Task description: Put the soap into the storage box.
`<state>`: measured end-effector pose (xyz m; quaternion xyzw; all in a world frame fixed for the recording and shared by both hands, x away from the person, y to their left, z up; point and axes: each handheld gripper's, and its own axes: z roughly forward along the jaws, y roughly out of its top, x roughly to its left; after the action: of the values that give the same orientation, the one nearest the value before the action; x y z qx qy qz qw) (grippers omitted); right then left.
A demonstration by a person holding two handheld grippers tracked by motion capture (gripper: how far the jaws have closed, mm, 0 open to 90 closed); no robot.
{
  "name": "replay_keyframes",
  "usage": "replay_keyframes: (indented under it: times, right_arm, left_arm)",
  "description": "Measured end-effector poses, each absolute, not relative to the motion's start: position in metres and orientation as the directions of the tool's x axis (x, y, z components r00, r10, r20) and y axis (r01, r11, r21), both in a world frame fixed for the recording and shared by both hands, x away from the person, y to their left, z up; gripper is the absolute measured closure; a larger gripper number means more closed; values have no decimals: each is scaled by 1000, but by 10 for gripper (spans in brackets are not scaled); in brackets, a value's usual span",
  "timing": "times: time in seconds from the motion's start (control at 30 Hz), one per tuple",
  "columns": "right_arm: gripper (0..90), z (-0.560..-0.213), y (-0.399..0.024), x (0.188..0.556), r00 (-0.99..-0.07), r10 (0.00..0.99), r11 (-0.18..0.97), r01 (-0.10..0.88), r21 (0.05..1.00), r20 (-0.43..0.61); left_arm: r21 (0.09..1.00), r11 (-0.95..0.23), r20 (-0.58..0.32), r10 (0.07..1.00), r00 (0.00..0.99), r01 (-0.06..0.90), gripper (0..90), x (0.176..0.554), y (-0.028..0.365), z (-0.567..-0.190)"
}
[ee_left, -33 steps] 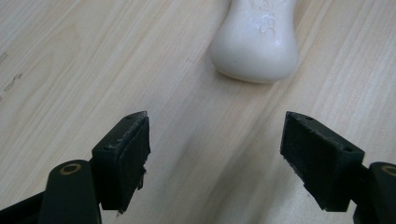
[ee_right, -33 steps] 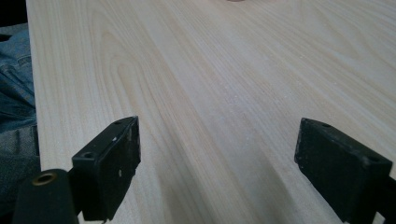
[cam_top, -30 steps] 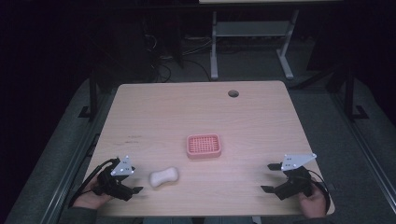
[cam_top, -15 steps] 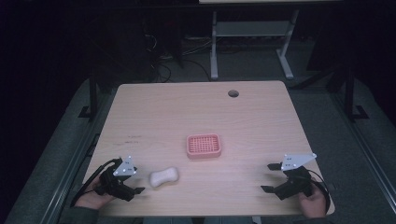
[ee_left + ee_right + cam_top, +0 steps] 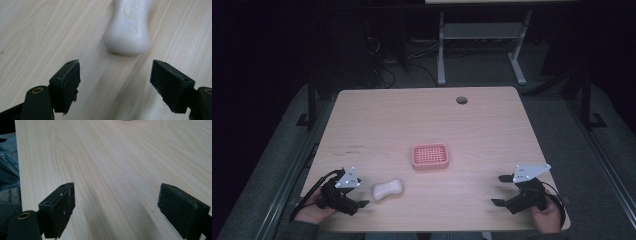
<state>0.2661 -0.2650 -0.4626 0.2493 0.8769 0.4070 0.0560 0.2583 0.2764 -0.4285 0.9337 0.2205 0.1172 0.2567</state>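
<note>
A white bar of soap lies flat on the wooden table near its front left. My left gripper sits just left of the soap, jaws open and pointing at it. In the left gripper view the soap lies a little beyond the fingertips of the left gripper, with nothing between the pads. A pink slotted soap dish rests at the table's middle, to the right of the soap and farther back. My right gripper rests open near the front right corner; in its own view the right gripper has bare wood between its jaws.
A round cable hole sits near the table's far edge. Beyond the table stand the white legs of another desk on dark floor. The table's left edge and the person's jeans appear in the right gripper view.
</note>
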Motion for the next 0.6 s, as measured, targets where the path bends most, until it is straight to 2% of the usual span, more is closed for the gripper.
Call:
replay_keyframes:
  times: [0.6]
  right_arm:
    - [141, -463, -265, 267, -870, 481, 544, 393, 741, 108]
  left_arm:
    - [534, -775, 99, 454, 886, 338, 239, 260, 268, -427]
